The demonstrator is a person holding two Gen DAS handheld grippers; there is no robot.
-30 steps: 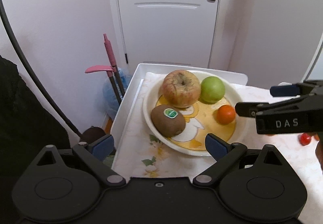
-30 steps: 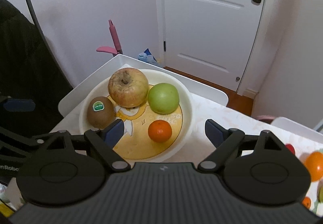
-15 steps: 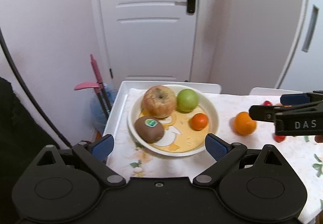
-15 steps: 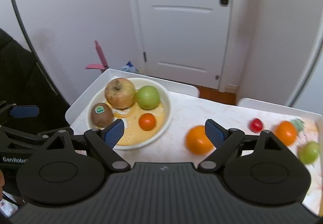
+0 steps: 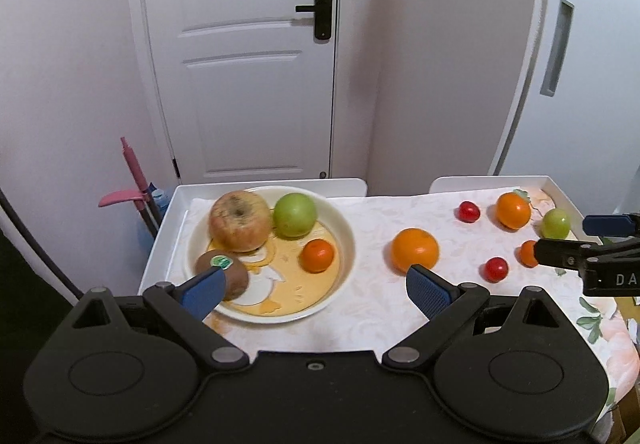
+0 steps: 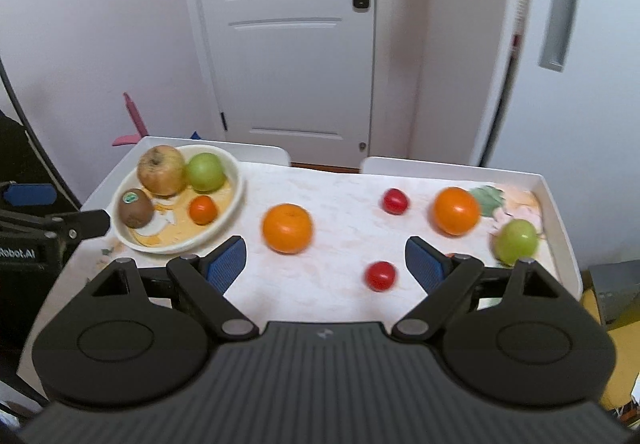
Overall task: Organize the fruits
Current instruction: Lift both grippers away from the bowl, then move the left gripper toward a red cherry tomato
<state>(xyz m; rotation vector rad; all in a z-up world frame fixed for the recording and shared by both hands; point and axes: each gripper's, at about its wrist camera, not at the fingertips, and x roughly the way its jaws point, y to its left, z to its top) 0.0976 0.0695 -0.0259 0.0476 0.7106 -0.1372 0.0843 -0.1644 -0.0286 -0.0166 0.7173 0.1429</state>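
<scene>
Both grippers have pulled back from the shallow cream bowl with the yellow cartoon print (image 5: 347,244), so the loose fruit on the floral tabletop (image 6: 332,184), out of sight a second ago, now shows in both views. The right gripper (image 6: 326,264) has its blue-padded fingers (image 6: 226,264) spread wide and empty, and so does the left gripper (image 5: 316,286), whose left finger overlaps the brown kiwi with a green sticker (image 5: 224,273) in the picture without visibly touching it. The step in hand looks like picking the next loose fruit, most likely the large round orange (image 6: 287,228) lying just ahead of the right fingers, slightly toward the left one. To do it well, centre the gap on the orange's widest part, come down low so the pads meet its sides, not its crown, and close gently, since the glossy skin could slip and roll. In the bowl already sit a big russet-blotched apple (image 5: 240,221), a green apple (image 5: 295,215) and a small tangerine (image 5: 317,255), leaving room at the near right. Further right of the fingers lie a second orange (image 6: 456,210), a pale green fruit (image 6: 516,242) near the tray's rim, and two small red tomatoes (image 6: 395,201) (image 6: 380,276).
</scene>
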